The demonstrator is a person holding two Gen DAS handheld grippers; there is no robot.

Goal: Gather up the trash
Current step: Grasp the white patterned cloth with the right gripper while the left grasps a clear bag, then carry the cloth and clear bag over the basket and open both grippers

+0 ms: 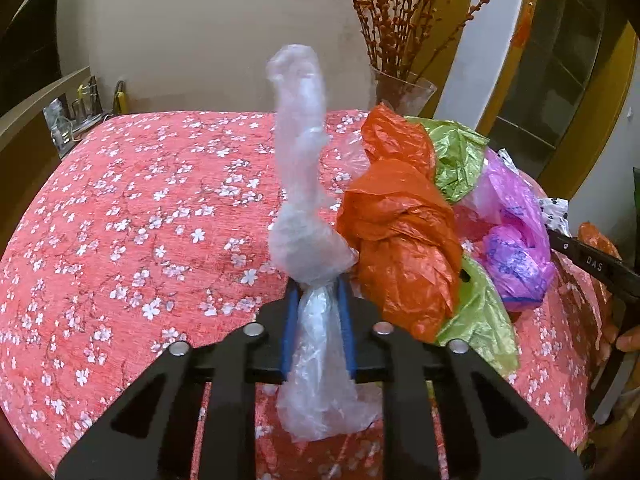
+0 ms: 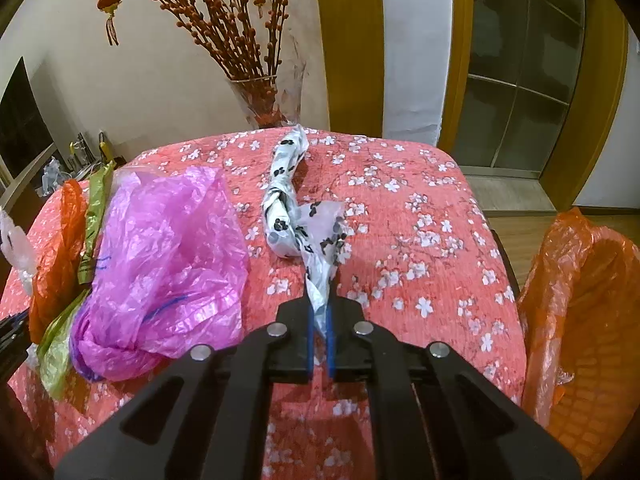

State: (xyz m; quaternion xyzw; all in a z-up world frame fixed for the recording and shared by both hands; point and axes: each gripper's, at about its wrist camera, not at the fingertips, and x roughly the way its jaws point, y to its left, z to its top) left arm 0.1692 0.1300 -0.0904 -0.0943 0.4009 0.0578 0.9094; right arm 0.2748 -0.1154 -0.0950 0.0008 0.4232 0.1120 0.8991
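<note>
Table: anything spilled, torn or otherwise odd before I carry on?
Nothing spilled or visibly damaged. Crumpled bags, orange, green and pink, lie heaped on the tablecloth. The left gripper pinches a clear bag that stands upright; the right gripper pinches a white black-spotted bag.

On the table (image 2: 420, 208), the patterned bag (image 2: 286, 208) lies right of the bag heap (image 2: 160, 264); a vase (image 2: 266, 100) stands behind the table, a lined basket (image 2: 580, 320) right of it.
</note>
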